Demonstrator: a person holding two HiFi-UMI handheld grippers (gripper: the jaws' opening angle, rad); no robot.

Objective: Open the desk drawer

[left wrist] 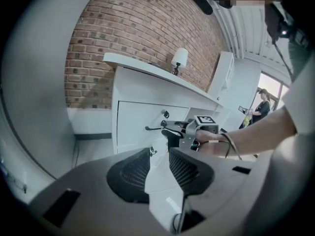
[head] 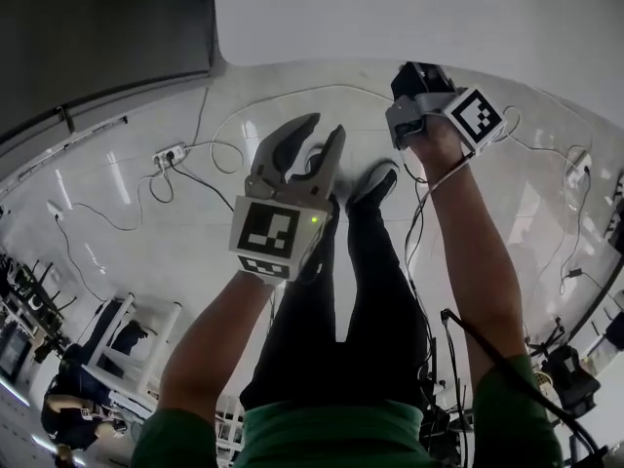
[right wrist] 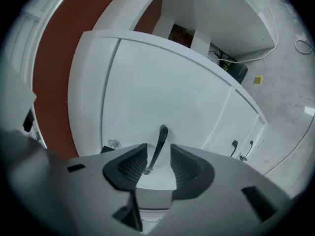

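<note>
Since the right gripper (right wrist: 157, 156) has its jaws spread wide with the dark drawer handle (right wrist: 159, 139) standing in the gap between them, the coming move turns on how that bar lies against the pads. In the right gripper view the handle runs slantwise, its far end toward 12 o'clock and its near end toward 7 o'clock. Its long axis is therefore nearly in line with the slot rather than across it. Neither pad presses on it, though the lower end sits close beside the pad on the 9 o'clock side, and I cannot tell whether it touches. Just behind the handle is the white drawer front (right wrist: 162, 92), shut as far as I can judge, with a small round lock (right wrist: 113, 143) at 9 o'clock from the jaws. To my reading, closing would pinch the bar across its thin width, and the pull would then have to come straight back out from the front.

The left gripper (left wrist: 158, 154) is the farther one. Its jaws stand partly apart with nothing between them, and from it the drawer front lies at 12 o'clock, well apart. In that view the handle reads as a level bar, 9 to 3 o'clock, with the right gripper meeting it from the 3 o'clock end. Above it is the worktop (left wrist: 147, 69), which carries a small lamp (left wrist: 180, 58).
</note>
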